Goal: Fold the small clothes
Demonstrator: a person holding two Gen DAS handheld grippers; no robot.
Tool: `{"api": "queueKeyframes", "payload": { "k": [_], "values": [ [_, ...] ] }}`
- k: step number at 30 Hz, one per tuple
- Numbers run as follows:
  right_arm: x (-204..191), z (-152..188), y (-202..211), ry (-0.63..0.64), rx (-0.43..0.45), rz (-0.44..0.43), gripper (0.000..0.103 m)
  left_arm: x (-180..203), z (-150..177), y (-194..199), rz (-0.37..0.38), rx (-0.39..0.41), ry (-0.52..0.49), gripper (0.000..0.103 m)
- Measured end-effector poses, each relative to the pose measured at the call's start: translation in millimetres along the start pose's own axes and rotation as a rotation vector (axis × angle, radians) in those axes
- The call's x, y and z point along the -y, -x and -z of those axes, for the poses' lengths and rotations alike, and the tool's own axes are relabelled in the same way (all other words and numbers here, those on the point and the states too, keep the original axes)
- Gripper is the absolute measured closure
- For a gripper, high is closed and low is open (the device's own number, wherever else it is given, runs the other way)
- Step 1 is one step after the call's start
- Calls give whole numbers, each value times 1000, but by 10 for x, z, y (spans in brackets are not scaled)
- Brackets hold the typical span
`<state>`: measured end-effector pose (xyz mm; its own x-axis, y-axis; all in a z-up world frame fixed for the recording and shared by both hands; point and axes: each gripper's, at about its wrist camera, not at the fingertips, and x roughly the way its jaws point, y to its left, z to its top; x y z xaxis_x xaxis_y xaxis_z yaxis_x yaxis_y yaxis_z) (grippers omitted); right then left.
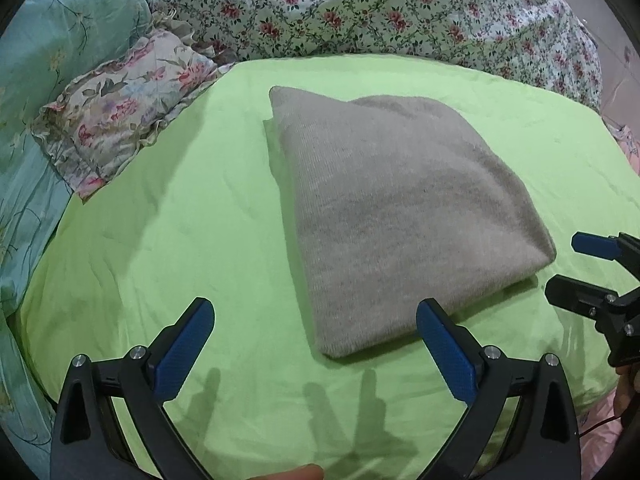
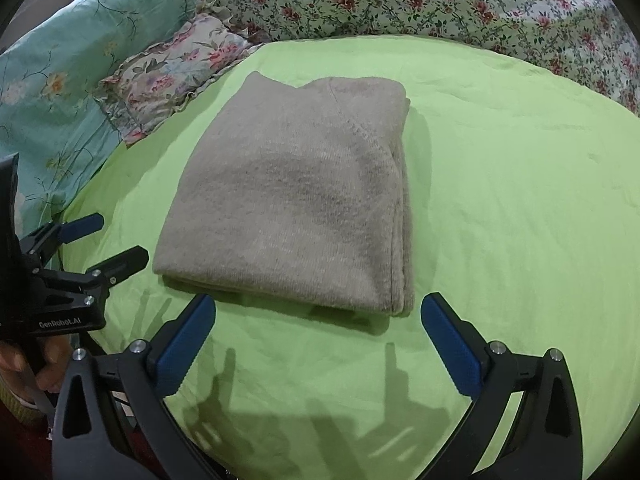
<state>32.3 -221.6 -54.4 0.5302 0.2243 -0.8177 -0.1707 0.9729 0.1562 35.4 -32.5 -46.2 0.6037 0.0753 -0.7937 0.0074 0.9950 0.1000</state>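
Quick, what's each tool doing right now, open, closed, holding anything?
Left tool: open, holding nothing, just short of the folded grey garment.
Right tool: open, holding nothing, at the garment's near edge without gripping it.

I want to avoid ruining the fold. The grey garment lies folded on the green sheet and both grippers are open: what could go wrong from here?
1. The grey garment shows loose stacked layers at its near right corner; pinching only the top one could undo the fold.
2. The left gripper and right gripper hover close to the green sheet, so a low grasp might catch the sheet too.
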Motion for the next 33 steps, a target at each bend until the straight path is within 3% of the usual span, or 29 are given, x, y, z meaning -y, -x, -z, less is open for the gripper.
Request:
{"api": "queueKeyframes", "payload": {
  "k": [14,20,28,32,33],
  "values": [
    [80,-200,-67,-25,19,-12,1,-121,-144,-152,31,-21,63,1],
    [317,-529,-129,-92,68,-45,1,-267,-410,-353,116,-27,133,1],
    [745,-1091,-627,-237,64,-136,1,-523,-796,-825,229,-86,268,1],
    [900,-1359,-963,-288,27,-190,2,-594,-940,-1033,246,-95,310,1],
    [931,-1417,-1070,-297,6,-196,7,-614,-980,-1105,244,-100,320,1]
  ]
}}
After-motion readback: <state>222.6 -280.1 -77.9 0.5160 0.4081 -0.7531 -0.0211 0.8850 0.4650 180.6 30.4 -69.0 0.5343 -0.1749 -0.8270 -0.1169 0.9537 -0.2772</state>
